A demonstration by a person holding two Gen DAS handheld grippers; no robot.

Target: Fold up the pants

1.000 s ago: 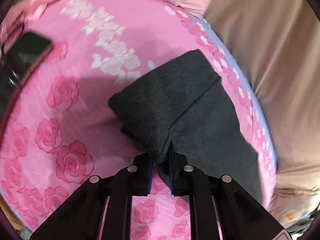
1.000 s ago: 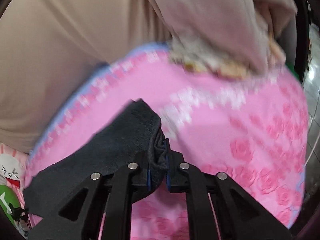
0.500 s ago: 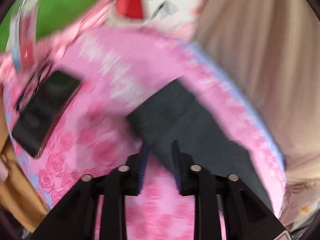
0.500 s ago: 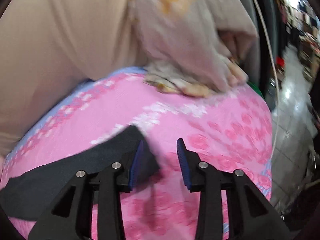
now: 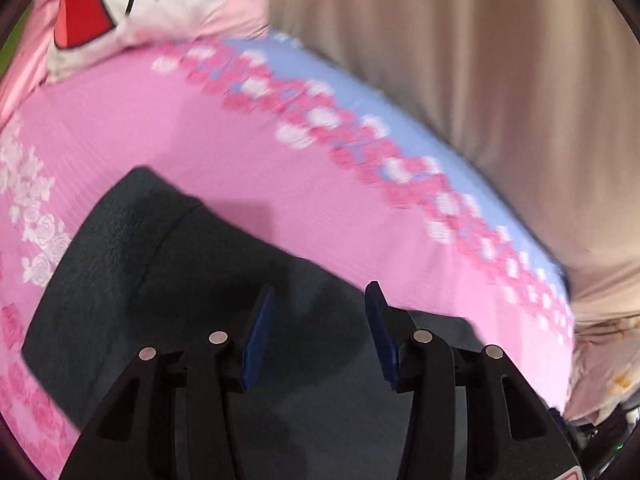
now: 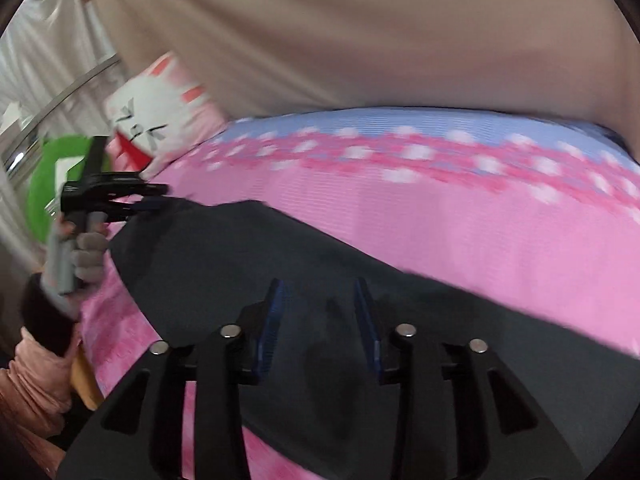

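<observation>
The dark grey pants (image 5: 160, 264) lie folded flat on the pink rose-print sheet (image 5: 280, 168). My left gripper (image 5: 320, 290) hovers over their middle with its jaws opening; cloth lies below the blue pads and none is pinched. In the right wrist view the pants (image 6: 240, 248) stretch as a long dark band across the sheet (image 6: 480, 220). My right gripper (image 6: 319, 285) hangs above them, its jaws also opening, with nothing gripped. That view also shows the left gripper (image 6: 150, 199) at the pants' far left end, held by a gloved hand (image 6: 88, 256).
A cartoon-face pillow (image 5: 132, 4) (image 6: 160, 108) lies at the sheet's far end beside a green cushion (image 6: 44, 184). Beige fabric (image 5: 480, 80) hangs along the sheet's blue border. A person's pink sleeve (image 6: 32, 380) is at the lower left.
Both grippers were shut on folded edges of the pants and have let go and opened. Both views swung sideways over the pants. The phone has left the left view.
</observation>
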